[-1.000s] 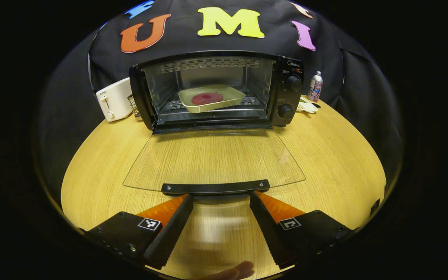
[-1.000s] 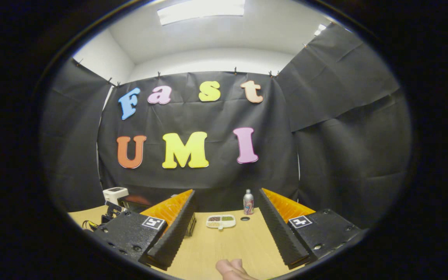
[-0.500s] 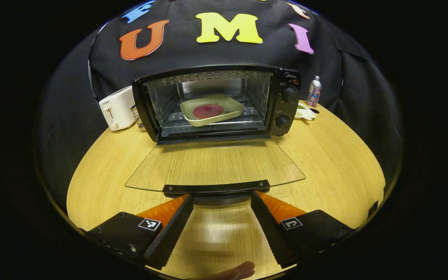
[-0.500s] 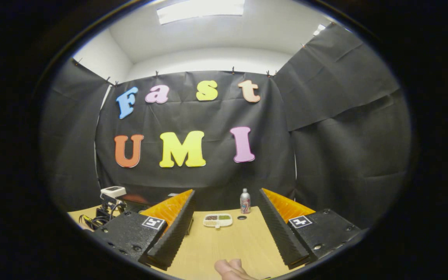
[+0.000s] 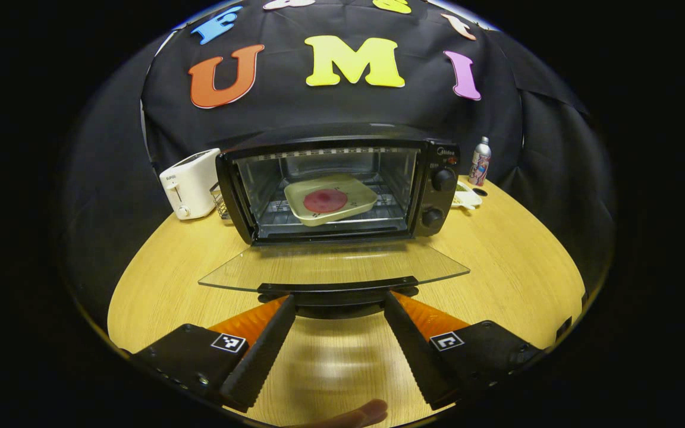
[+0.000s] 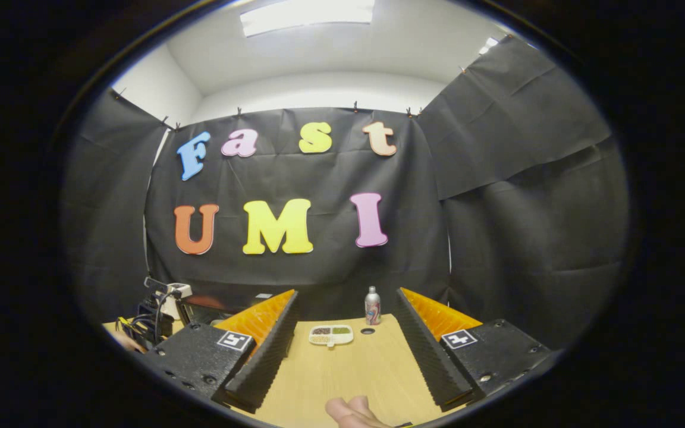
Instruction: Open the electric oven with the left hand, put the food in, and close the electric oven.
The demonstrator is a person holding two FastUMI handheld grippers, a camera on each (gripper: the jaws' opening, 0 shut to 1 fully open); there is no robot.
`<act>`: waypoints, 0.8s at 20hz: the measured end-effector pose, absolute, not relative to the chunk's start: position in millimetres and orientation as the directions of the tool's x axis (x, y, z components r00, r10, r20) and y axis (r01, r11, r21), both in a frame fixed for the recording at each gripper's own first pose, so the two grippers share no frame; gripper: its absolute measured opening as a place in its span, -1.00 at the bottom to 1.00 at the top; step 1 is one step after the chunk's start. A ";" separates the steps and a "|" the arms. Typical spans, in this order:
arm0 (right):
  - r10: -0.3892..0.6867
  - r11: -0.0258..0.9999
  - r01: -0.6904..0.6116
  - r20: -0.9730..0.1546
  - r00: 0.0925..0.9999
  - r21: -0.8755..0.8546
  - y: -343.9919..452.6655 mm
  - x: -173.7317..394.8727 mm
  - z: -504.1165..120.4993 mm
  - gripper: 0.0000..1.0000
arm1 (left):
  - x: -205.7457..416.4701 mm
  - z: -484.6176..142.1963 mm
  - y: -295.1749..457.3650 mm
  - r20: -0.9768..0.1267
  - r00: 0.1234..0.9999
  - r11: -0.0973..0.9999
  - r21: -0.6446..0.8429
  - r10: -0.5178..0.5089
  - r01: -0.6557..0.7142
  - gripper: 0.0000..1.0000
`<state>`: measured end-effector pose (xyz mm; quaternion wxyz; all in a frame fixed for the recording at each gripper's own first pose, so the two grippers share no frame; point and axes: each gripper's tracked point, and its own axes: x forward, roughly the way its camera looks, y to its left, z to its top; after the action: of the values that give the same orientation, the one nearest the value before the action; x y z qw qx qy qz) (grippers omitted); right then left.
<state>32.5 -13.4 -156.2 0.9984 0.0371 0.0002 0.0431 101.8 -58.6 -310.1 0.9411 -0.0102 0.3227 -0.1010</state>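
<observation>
The black electric oven (image 5: 439,178) stands at the back of the wooden table, its cavity open. Inside on the rack sits a cream tray (image 5: 357,191) with a round red piece of food (image 5: 324,201). The glass door (image 5: 330,267) hangs almost level, hinged at the oven's bottom edge. Its black handle (image 5: 338,289) lies across the tips of my left gripper (image 5: 339,298), which is open with both fingers just under the handle. In the right gripper view my right gripper (image 6: 347,294) is open and holds nothing, raised above the table and pointing at the back wall.
A white toaster (image 5: 191,184) stands left of the oven. A small bottle (image 5: 479,160) and a divided snack dish (image 5: 466,199) sit to its right, the bottle (image 6: 371,305) and dish (image 6: 330,334) also ahead of the right gripper. Bare wooden table (image 5: 515,261) surrounds the door.
The door handle has risen with my left gripper beneath it, so the glass looks flatter and the oven sits lower in view. The right gripper drifted slightly, still open.
</observation>
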 end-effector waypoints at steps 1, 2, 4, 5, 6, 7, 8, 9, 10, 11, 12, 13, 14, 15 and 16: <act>0.088 0.993 -0.088 0.004 0.996 0.075 -13.1 32.1 -156.2 0.93 | 104.7 -307.0 -58.6 -0.593 0.780 0.979 -0.081 -0.197 0.186 0.93; 0.088 0.993 -0.089 0.010 0.996 0.079 -12.5 32.2 -154.4 0.93 | 108.2 -303.6 -57.8 -0.583 0.788 0.979 -0.075 -0.197 0.189 0.93; 0.090 0.992 -0.091 0.017 0.996 0.082 -11.0 32.0 -154.0 0.92 | 115.6 -294.7 -56.9 -0.559 0.805 0.978 -0.062 -0.200 0.199 0.93; 0.096 0.992 -0.096 0.015 0.995 0.079 -10.1 31.1 -155.5 0.92 | 117.9 -291.5 -56.4 -0.551 0.810 0.977 -0.057 -0.201 0.204 0.93; 0.100 0.992 -0.101 0.012 0.995 0.078 -10.2 30.3 -156.1 0.92 | 120.7 -288.5 -55.8 -0.543 0.815 0.977 -0.055 -0.201 0.205 0.93; 0.104 0.991 -0.104 0.013 0.995 0.081 -10.3 29.4 -155.8 0.92 | 124.1 -284.9 -55.4 -0.534 0.821 0.977 -0.052 -0.202 0.206 0.94; 0.105 0.991 -0.106 0.018 0.994 0.087 -8.6 30.3 -154.9 0.93 | 127.1 -280.7 -55.3 -0.520 0.830 0.977 -0.047 -0.202 0.208 0.93; 0.103 0.990 -0.105 0.021 0.994 0.091 -8.8 30.2 -154.2 0.93 | 132.1 -276.8 -54.2 -0.503 0.840 0.977 -0.041 -0.203 0.211 0.93; 0.101 0.990 -0.103 0.023 0.995 0.092 -9.1 29.9 -153.6 0.93 | 136.1 -274.6 -54.0 -0.496 0.844 0.977 -0.043 -0.203 0.210 0.94; 0.100 0.991 -0.102 0.024 0.995 0.092 -8.1 31.1 -154.7 0.92 | 138.8 -275.2 -53.6 -0.495 0.845 0.977 -0.046 -0.203 0.208 0.94; 0.101 0.991 -0.103 0.024 0.995 0.091 -8.1 31.0 -154.9 0.92 | 144.3 -273.6 -53.3 -0.488 0.849 0.977 -0.047 -0.203 0.207 0.96; 0.103 0.990 -0.105 0.022 0.994 0.092 -7.9 30.1 -155.3 0.92 | 151.9 -270.5 -52.6 -0.470 0.861 0.979 -0.033 -0.193 0.201 0.96; 0.105 0.990 -0.106 0.021 0.994 0.093 -7.2 30.1 -156.3 0.92 | 160.6 -269.8 -47.9 -0.462 0.871 0.982 -0.007 -0.170 0.188 0.95; 0.105 0.990 -0.106 0.018 0.994 0.092 -7.7 29.6 -157.0 0.92 | 167.9 -270.4 -42.7 -0.456 0.878 0.985 0.019 -0.146 0.173 0.93; 0.103 0.990 -0.104 0.014 0.995 0.091 -7.8 29.6 -158.2 0.92 | 175.1 -270.1 -40.3 -0.446 0.885 0.986 0.037 -0.131 0.165 0.92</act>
<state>29.6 -7.8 -158.2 0.9976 0.0459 -0.0046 0.0519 175.1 -40.3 -270.1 0.9702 0.0370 0.2271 -0.0762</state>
